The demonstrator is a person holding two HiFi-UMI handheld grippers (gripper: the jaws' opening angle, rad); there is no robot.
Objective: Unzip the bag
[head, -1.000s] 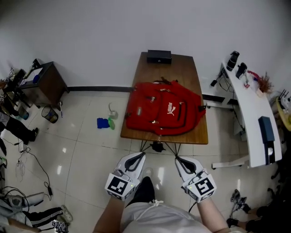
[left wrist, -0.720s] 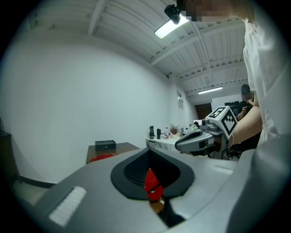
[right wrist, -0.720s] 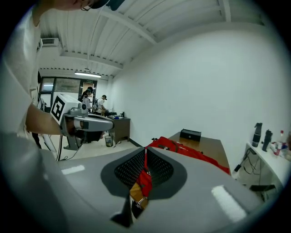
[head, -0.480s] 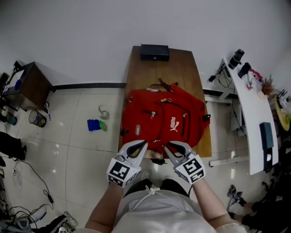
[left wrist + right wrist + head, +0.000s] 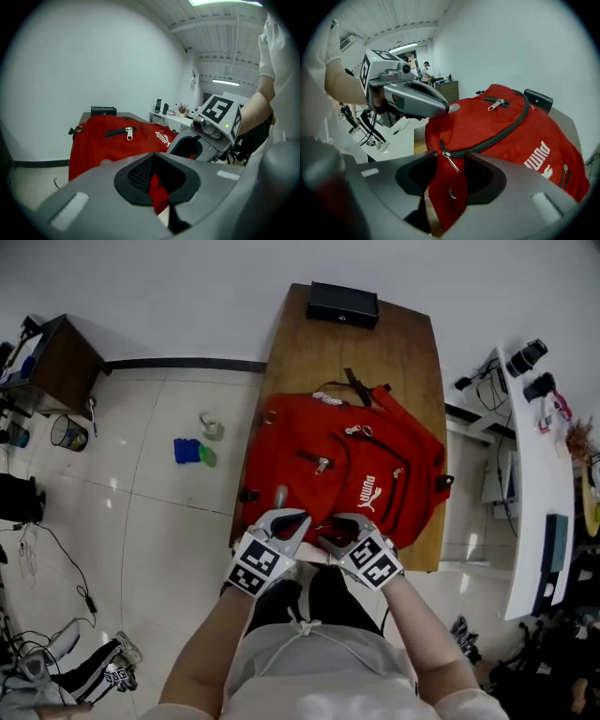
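A red backpack [image 5: 347, 465] lies flat on the wooden table [image 5: 394, 352], its near edge at the table's front. My right gripper [image 5: 336, 527] is at that near edge with its jaws opening. In the right gripper view [image 5: 452, 157] the bag's corner and a metal zipper pull [image 5: 451, 161] hang in the gap between the jaws, and the pads stand off them. The dark zipper track [image 5: 497, 136] runs up over the bag [image 5: 506, 126]. My left gripper [image 5: 286, 517] sits just to the left, tips together, over the bag's edge [image 5: 112, 140]; nothing shows clamped in it.
A black box [image 5: 343, 304] stands at the table's far end. A white desk [image 5: 530, 484] with camera gear runs along the right. On the floor to the left are a brown cabinet [image 5: 56, 362] and a blue item [image 5: 187, 451].
Both grippers have moved forward from in front of the table to the bag's near edge. The right gripper's jaws have parted around the zipper pull.
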